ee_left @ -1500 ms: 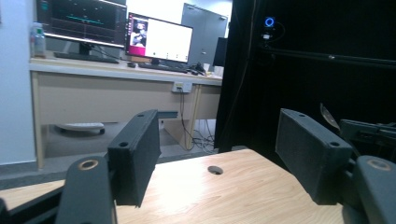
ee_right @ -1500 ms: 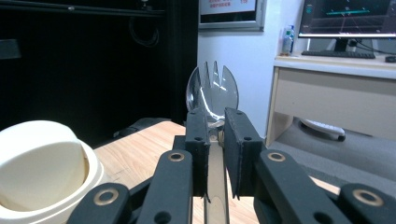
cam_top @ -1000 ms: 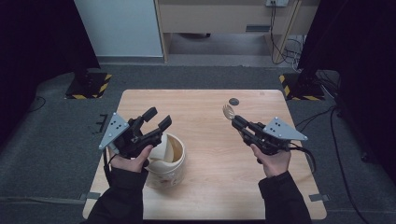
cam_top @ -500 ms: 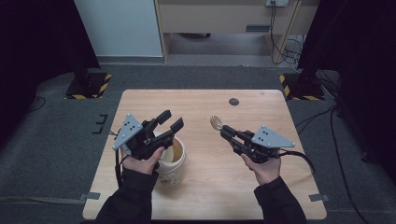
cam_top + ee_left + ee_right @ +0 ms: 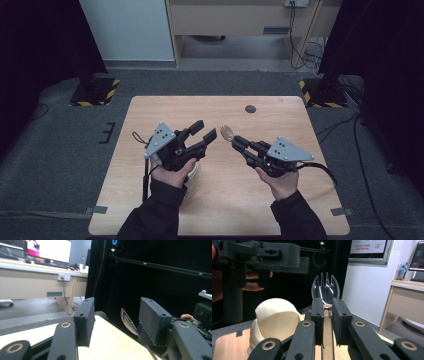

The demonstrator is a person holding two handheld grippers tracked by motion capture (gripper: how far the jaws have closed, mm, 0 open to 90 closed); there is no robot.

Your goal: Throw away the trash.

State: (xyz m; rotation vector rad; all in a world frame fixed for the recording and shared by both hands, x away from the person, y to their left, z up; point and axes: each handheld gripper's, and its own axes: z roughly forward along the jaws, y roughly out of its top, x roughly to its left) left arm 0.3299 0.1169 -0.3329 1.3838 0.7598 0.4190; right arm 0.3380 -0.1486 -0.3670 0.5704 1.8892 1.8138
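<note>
Right gripper [image 5: 236,142] is clamped on the neck of a clear plastic spork [image 5: 325,287], tined head projecting just beyond its jaw tips. Left gripper [image 5: 206,131] is held above the wooden table [image 5: 280,107] with jaws spread wide and empty, tips near the spork head. A cream container [image 5: 274,320] lies beneath the left gripper, partly hidden by the hand [image 5: 172,174].
</note>
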